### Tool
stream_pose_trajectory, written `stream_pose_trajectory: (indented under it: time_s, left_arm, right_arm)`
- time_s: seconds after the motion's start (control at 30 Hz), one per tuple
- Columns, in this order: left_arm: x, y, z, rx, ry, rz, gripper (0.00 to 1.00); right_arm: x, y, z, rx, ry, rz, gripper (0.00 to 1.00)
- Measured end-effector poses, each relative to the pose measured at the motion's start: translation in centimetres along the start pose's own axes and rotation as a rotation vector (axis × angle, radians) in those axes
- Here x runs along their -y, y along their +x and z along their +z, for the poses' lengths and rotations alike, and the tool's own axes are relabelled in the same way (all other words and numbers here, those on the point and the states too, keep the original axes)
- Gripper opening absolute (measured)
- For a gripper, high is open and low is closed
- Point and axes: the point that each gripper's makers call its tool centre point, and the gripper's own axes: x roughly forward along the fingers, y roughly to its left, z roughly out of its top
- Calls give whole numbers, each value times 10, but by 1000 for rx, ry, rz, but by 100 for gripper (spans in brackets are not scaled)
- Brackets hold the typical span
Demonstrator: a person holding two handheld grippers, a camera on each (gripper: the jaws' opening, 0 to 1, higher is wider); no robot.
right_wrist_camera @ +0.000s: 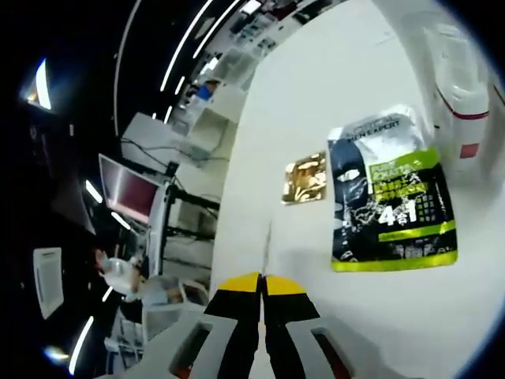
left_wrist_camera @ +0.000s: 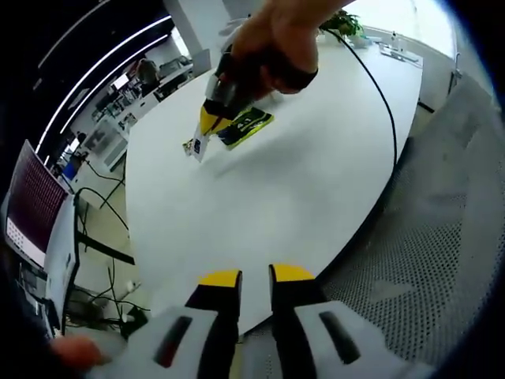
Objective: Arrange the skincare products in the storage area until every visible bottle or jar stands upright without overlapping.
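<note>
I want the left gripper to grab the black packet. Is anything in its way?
Only bare table lies between the left gripper and the packet, but the right gripper hangs at its edge, pinching a white slip.

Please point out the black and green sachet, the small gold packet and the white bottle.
black and green sachet (right_wrist_camera: 390,193), right gripper view, middle of its printed face
small gold packet (right_wrist_camera: 305,178), right gripper view, its centre
white bottle (right_wrist_camera: 461,91), right gripper view, its body

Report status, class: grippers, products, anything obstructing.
Left gripper slightly open, empty. Right gripper shut on thin sachet. Black-green pouch flat on table, white bottle beside it.
</note>
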Motion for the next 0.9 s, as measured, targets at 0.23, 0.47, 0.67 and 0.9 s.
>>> stream_pose_trajectory:
  time_s: [0.23, 0.47, 0.67, 0.9]
  left_arm:
    - [0, 0, 0, 1, -1, 1, 9]
    - [0, 0, 0, 1, 0, 3, 9]
    - [-1, 0, 0, 1, 0, 4, 9]
    - [-1, 0, 0, 2, 0, 5, 9]
  right_arm:
    - [3, 3, -2, -7, 0, -6, 0]
    - [5, 3, -3, -10, 1, -13, 0]
    - [5, 3, -3, -11, 3, -16, 0]
    - [6, 4, -2, -9, 5, -20, 0]
